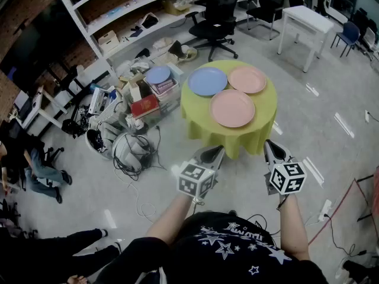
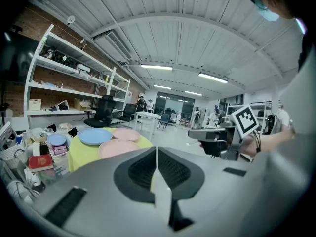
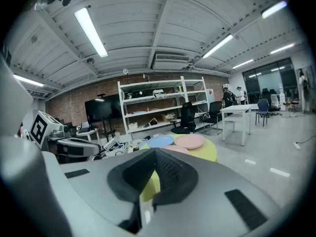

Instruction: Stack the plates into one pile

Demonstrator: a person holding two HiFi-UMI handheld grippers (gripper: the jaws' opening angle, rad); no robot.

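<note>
Pink, round and flat, the near plate (image 1: 232, 107) lies on the table (image 1: 198, 118) with the yellow-green cloth, ahead of both grippers and between them, so neither is clearly nearer. The blue plate (image 1: 207, 81) sits far left and the second pink plate (image 1: 247, 78) far right. The left gripper (image 1: 214, 152) and the right gripper (image 1: 271, 148) hang short of the table, jaws together, empty.

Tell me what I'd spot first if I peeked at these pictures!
The round table in its yellow-green cloth grabs you first, mid-floor, with a blue plate, a far pink plate and a near pink plate lying side by side, not stacked. Nearer the person, the left gripper and right gripper, each carrying a black-and-white marker cube, point toward it, jaws shut and empty. A messy heap of boxes and cables sits beside the table.
</note>
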